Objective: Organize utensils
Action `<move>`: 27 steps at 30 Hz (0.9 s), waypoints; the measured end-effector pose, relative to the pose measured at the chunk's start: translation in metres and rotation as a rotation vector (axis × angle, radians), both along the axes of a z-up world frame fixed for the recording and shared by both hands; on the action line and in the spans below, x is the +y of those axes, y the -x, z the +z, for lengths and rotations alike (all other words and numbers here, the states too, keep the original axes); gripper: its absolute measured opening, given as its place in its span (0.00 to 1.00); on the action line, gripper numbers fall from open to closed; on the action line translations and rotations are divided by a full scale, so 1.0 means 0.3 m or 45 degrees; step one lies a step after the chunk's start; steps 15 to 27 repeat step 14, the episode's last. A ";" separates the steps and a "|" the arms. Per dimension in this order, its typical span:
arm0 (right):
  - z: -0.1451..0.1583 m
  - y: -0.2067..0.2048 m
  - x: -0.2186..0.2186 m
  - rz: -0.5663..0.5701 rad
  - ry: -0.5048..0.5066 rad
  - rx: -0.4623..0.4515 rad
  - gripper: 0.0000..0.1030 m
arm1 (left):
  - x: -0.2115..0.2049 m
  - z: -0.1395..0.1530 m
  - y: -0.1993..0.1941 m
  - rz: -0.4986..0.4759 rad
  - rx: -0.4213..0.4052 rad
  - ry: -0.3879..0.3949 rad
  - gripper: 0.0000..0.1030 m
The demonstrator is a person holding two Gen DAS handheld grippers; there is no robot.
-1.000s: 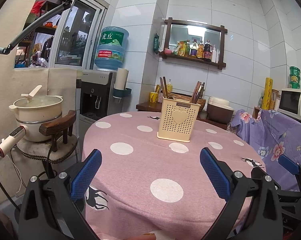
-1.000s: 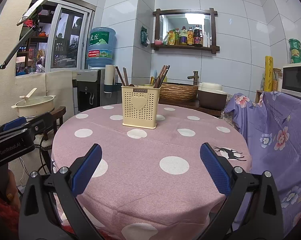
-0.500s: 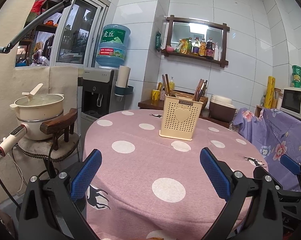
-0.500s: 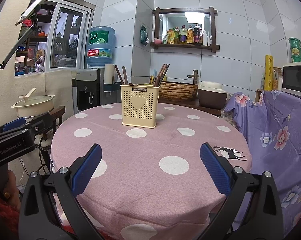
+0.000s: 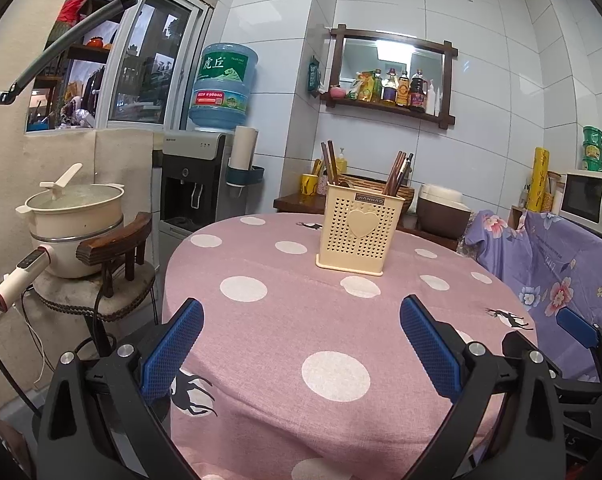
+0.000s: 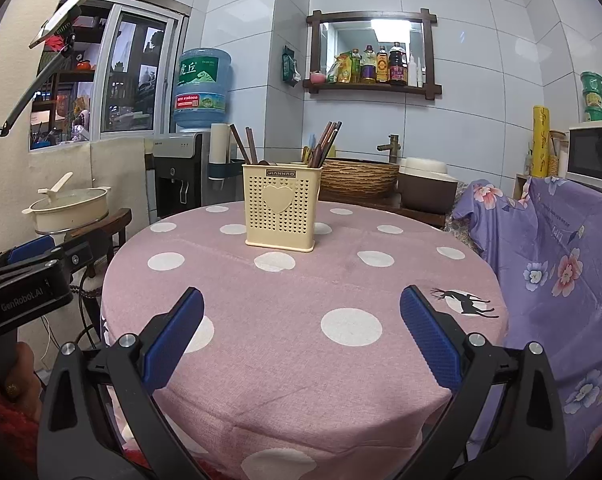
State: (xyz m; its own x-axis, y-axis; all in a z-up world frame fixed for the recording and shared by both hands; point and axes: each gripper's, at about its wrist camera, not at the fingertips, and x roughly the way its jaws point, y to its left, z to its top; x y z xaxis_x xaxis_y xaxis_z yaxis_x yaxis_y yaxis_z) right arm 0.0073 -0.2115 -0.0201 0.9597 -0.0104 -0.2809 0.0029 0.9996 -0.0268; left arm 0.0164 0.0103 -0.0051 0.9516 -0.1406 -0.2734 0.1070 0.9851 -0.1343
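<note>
A cream perforated utensil holder (image 5: 359, 230) with a heart on its front stands upright at the far side of the round table (image 5: 301, 320); it also shows in the right wrist view (image 6: 280, 216). Dark wooden chopsticks (image 5: 397, 168) and other utensils (image 6: 245, 146) stick up out of it. My left gripper (image 5: 301, 344) is open and empty over the table's near edge. My right gripper (image 6: 301, 332) is open and empty, also at the near edge. The left gripper's body (image 6: 25, 284) shows at the left of the right wrist view.
The table wears a pink cloth with white dots (image 6: 351, 326). A chair with a cream pot (image 5: 75, 216) stands to the left. A water dispenser (image 5: 193, 184) stands behind. A purple floral cloth (image 6: 549, 248) covers furniture on the right, with a microwave (image 5: 589, 200) beyond.
The left wrist view has tilted up slightly, so the holder sits a little lower and nearer the centre. The right gripper has barely moved. Both stay open.
</note>
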 end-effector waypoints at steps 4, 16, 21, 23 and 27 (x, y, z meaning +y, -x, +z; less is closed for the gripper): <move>-0.003 -0.002 0.000 0.001 -0.001 0.004 0.94 | 0.002 -0.003 0.001 0.002 -0.001 -0.001 0.95; -0.009 -0.006 0.000 0.003 -0.002 0.009 0.94 | 0.008 -0.010 -0.004 0.004 0.010 0.002 0.95; -0.009 -0.006 0.000 0.003 -0.002 0.009 0.94 | 0.008 -0.010 -0.004 0.004 0.010 0.002 0.95; -0.009 -0.006 0.000 0.003 -0.002 0.009 0.94 | 0.008 -0.010 -0.004 0.004 0.010 0.002 0.95; -0.009 -0.006 0.000 0.003 -0.002 0.009 0.94 | 0.008 -0.010 -0.004 0.004 0.010 0.002 0.95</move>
